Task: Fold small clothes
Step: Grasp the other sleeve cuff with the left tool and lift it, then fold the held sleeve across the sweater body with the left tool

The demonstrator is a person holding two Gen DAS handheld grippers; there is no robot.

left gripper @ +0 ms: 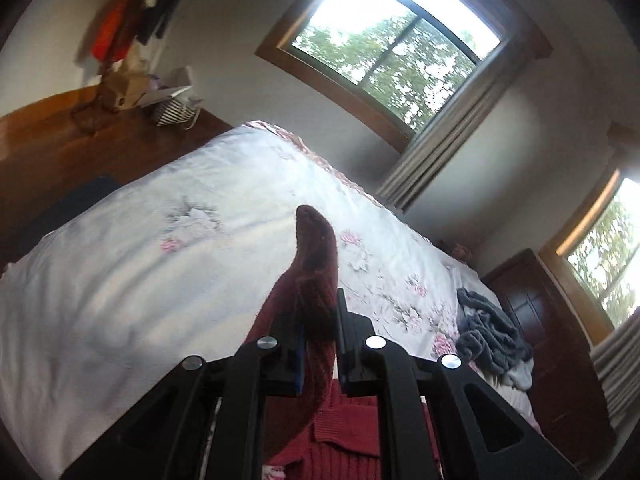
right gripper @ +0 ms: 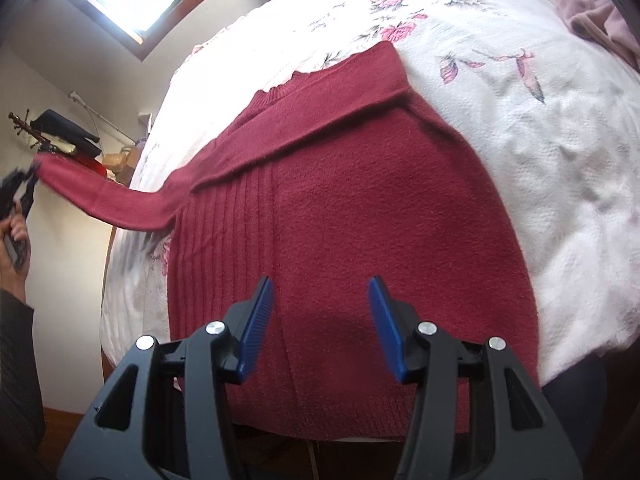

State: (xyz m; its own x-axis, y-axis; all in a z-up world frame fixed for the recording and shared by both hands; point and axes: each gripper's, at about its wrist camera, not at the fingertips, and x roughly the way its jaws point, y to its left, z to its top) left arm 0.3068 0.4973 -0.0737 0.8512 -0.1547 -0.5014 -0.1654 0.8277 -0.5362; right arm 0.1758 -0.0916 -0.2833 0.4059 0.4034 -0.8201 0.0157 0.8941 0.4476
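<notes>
My left gripper (left gripper: 318, 312) is pinched tight on the sleeve (left gripper: 316, 272) of the red sweater (right gripper: 352, 216); the end of the sleeve sticks up past my fingers; in the right view I can see this sleeve pulled out to the left, off the side of the bed, with my left hand (right gripper: 14, 236) holding the tool at its end. The sweater lies flat on the white bed cover (right gripper: 540, 128) with pink flowers on it; its other sleeve (right gripper: 352, 92) is folded across the top part of the sweater; the bottom edge of the sweater is at the near edge of the bed. My right gripper (right gripper: 320, 320) is over the lower part of the sweater; its two blue pads (right gripper: 256, 328) are wide apart and hold nothing. Far on the right side of the bed there is a pile of grey clothes (left gripper: 492, 336); a pink cloth (right gripper: 600, 24) lies near it.
</notes>
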